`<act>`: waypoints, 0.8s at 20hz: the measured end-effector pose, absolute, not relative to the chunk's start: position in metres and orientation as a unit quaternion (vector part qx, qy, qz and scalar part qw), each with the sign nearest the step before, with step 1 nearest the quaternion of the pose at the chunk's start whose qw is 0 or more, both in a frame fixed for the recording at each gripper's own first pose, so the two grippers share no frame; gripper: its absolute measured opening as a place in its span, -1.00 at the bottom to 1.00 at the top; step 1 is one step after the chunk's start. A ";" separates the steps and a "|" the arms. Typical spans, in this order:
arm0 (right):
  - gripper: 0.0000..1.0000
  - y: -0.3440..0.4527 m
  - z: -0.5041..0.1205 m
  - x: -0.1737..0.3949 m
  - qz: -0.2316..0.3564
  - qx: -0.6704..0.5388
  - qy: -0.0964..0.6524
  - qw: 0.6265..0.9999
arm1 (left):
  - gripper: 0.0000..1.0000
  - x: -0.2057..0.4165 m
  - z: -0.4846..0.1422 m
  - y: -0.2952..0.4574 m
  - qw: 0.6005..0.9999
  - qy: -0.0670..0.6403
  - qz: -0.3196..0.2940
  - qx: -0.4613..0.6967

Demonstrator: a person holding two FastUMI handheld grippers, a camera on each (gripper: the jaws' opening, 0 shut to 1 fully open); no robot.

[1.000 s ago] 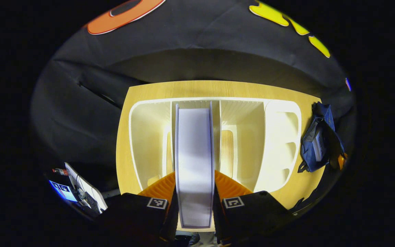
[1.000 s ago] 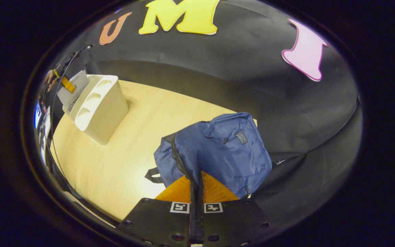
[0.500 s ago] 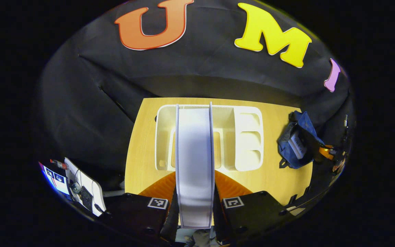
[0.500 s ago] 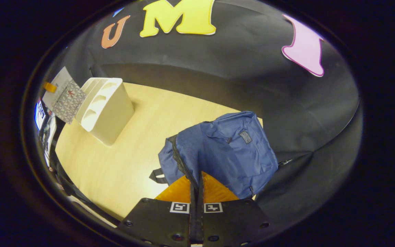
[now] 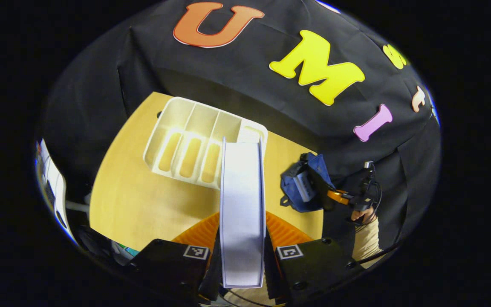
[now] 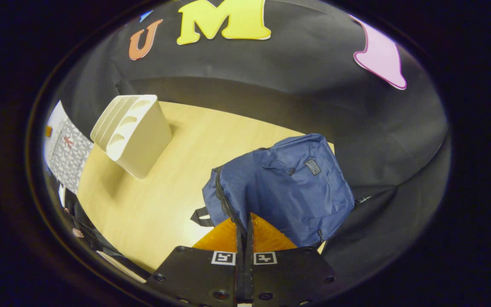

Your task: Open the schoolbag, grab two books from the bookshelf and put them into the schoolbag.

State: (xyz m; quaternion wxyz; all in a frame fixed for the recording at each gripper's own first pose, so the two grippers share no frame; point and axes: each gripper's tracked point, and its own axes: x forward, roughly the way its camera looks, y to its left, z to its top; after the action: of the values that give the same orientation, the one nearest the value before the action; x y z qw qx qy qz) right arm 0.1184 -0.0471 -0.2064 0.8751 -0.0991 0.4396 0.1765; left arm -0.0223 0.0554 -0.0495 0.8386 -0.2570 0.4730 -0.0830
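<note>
My left gripper (image 5: 242, 221) is shut on a book (image 5: 242, 183), held upright with its white page edge facing the camera. It hangs above the table, in front of the white bookshelf (image 5: 198, 143), whose slots look bare. The blue schoolbag (image 5: 305, 185) stands to the right with its mouth open and a book showing inside. In the right gripper view, my right gripper (image 6: 244, 228) is shut on the zipper edge of the schoolbag (image 6: 288, 187). The bookshelf (image 6: 132, 130) stands at the far left, and the patterned cover of the held book (image 6: 68, 153) shows beside it.
The wooden table (image 5: 143, 204) has bare room between shelf and bag. A hand and light sleeve (image 5: 365, 238) hold the right gripper by the bag. The black cloth wall rises close behind the shelf and the bag.
My left gripper has lifted the book out of the bookshelf and pulled back, turning toward the schoolbag. The right gripper has kept its hold on the bag's edge, hardly moving.
</note>
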 end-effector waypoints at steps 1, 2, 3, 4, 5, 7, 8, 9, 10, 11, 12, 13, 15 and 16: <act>-0.94 -0.046 -0.208 0.118 0.178 -0.103 0.441 0.874 | -0.12 -0.024 -0.056 0.040 0.828 0.478 -0.095 -0.278; -0.99 -0.045 -0.209 0.117 0.179 -0.106 0.441 0.873 | -0.13 -0.029 -0.061 0.025 0.815 0.484 -0.110 -0.299; -0.99 -0.044 -0.212 0.115 0.180 -0.108 0.444 0.871 | -0.13 -0.032 -0.066 0.009 0.803 0.490 -0.127 -0.316; -0.99 -0.044 -0.214 0.115 0.181 -0.109 0.447 0.869 | -0.14 -0.036 -0.074 -0.005 0.792 0.495 -0.139 -0.329; -0.99 -0.044 -0.216 0.114 0.181 -0.109 0.451 0.867 | -0.14 -0.036 -0.082 -0.017 0.783 0.500 -0.148 -0.339; -0.99 -0.043 -0.217 0.115 0.180 -0.102 0.456 0.865 | -0.14 -0.031 -0.097 -0.044 0.766 0.501 -0.170 -0.364; -0.99 -0.043 -0.217 0.116 0.178 -0.098 0.459 0.865 | -0.14 -0.025 -0.101 -0.059 0.758 0.494 -0.184 -0.384; -0.99 -0.043 -0.216 0.117 0.177 -0.095 0.456 0.867 | -0.14 -0.017 -0.106 -0.073 0.748 0.488 -0.199 -0.404; -0.99 -0.043 -0.214 0.118 0.178 -0.096 0.456 0.867 | -0.14 -0.009 -0.113 -0.085 0.736 0.485 -0.209 -0.425; -0.99 -0.044 -0.214 0.119 0.178 -0.097 0.457 0.866 | -0.14 -0.001 -0.121 -0.096 0.725 0.481 -0.217 -0.443; -0.99 -0.044 -0.213 0.119 0.178 -0.097 0.459 0.865 | -0.14 0.008 -0.129 -0.109 0.714 0.476 -0.224 -0.462; -0.99 -0.045 -0.212 0.120 0.179 -0.097 0.460 0.864 | -0.14 0.016 -0.137 -0.120 0.706 0.471 -0.231 -0.475; -0.99 -0.049 -0.210 0.123 0.175 -0.100 0.460 0.865 | -0.14 0.029 -0.155 -0.145 0.696 0.446 -0.250 -0.504; -0.99 -0.051 -0.208 0.123 0.173 -0.099 0.460 0.865 | -0.14 0.040 -0.163 -0.156 0.698 0.433 -0.256 -0.511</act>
State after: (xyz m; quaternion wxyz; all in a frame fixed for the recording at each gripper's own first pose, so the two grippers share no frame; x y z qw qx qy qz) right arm 0.1226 -0.0507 -0.2080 0.8651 -0.0985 0.4605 0.1726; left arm 0.0399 -0.1556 -0.1634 0.6975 -0.5106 0.4329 -0.2558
